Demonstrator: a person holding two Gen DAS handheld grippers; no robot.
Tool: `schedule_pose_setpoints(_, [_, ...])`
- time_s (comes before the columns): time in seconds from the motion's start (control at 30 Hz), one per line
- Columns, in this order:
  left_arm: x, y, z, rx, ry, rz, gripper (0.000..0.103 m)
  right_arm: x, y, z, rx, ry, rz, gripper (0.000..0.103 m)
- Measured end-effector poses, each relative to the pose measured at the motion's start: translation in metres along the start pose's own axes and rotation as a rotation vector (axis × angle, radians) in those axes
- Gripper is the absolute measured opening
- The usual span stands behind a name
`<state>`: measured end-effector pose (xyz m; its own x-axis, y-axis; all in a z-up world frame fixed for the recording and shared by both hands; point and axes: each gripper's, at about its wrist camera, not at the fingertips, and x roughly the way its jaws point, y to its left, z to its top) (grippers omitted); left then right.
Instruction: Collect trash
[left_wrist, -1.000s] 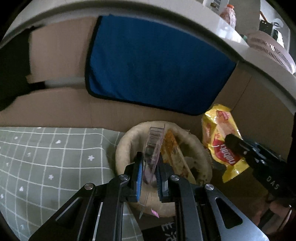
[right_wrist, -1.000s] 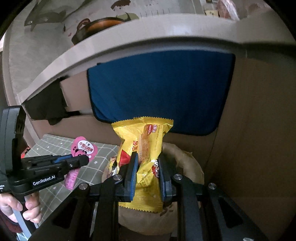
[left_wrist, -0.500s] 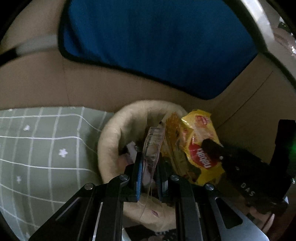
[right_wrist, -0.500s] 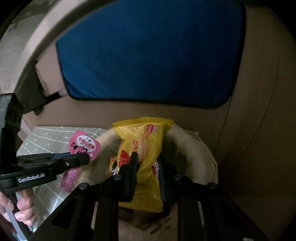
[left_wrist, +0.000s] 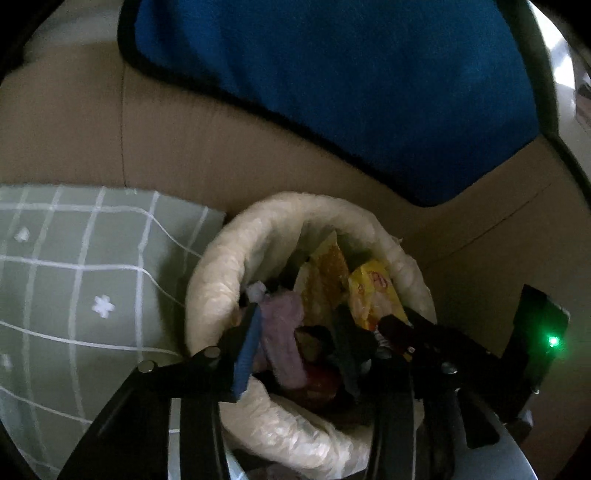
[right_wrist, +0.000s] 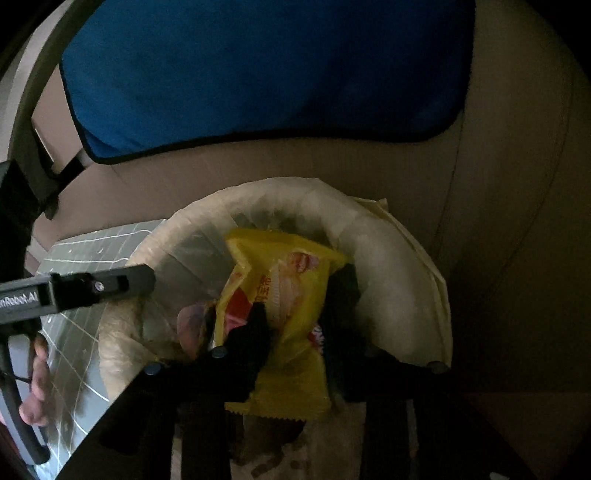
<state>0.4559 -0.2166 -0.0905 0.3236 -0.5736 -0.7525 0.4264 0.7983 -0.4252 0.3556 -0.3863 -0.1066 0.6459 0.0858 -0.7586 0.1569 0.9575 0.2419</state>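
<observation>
- Your left gripper (left_wrist: 295, 328) points down into the bin (left_wrist: 214, 280); jaws spread wide, gripping nothing. The pink wrapper (left_wrist: 284, 339) lies loose between them, inside the bin.
- Your right gripper (right_wrist: 295, 314) also tilts down over the bin's rim; jaws parted, yellow packet (right_wrist: 291, 295) between them. Whether they grip it, cannot tell.
- The bin stands just beside the checked cloth (left_wrist: 74, 280), below the blue cloth (left_wrist: 351, 92).

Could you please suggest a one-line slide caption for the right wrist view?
Right gripper, jaws open, releases a yellow snack wrapper into the bag-lined trash bin.
</observation>
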Motion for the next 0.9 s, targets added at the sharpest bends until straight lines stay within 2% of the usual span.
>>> schedule_pose_setpoints(0.07, [-0.014, -0.003, 0.0, 0.019, -0.046, 0.019, 0.048, -0.009, 0.003, -0.003, 0.002, -0.028, 0.0, 0.041])
schedule_pose_setpoints(0.2, [-0.045, 0.001, -0.007, -0.01, -0.124, 0.05, 0.048, -0.038, 0.008, -0.007, 0.011, -0.086, -0.026, 0.046])
schedule_pose_setpoints(0.37, [-0.099, -0.002, -0.046, 0.023, -0.222, 0.169, 0.048, -0.076, 0.019, -0.021, 0.038, -0.115, 0.068, 0.048])
schedule_pose_setpoints(0.5, [-0.157, -0.013, -0.103, 0.089, -0.297, 0.267, 0.048, -0.12, 0.05, -0.046, -0.048, -0.187, 0.011, 0.048])
schedule_pose_setpoints(0.7, [-0.23, -0.036, -0.194, 0.148, -0.397, 0.41, 0.048, -0.193, 0.101, -0.105, -0.116, -0.266, 0.086, 0.05])
schedule_pose_setpoints(0.83, [-0.259, -0.047, -0.248, 0.196, -0.415, 0.501, 0.048, -0.229, 0.129, -0.151, -0.147, -0.272, 0.119, 0.051])
schedule_pose_setpoints(0.9, [-0.27, -0.048, -0.271, 0.188, -0.42, 0.543, 0.048, -0.244, 0.141, -0.171, -0.16, -0.289, 0.105, 0.051])
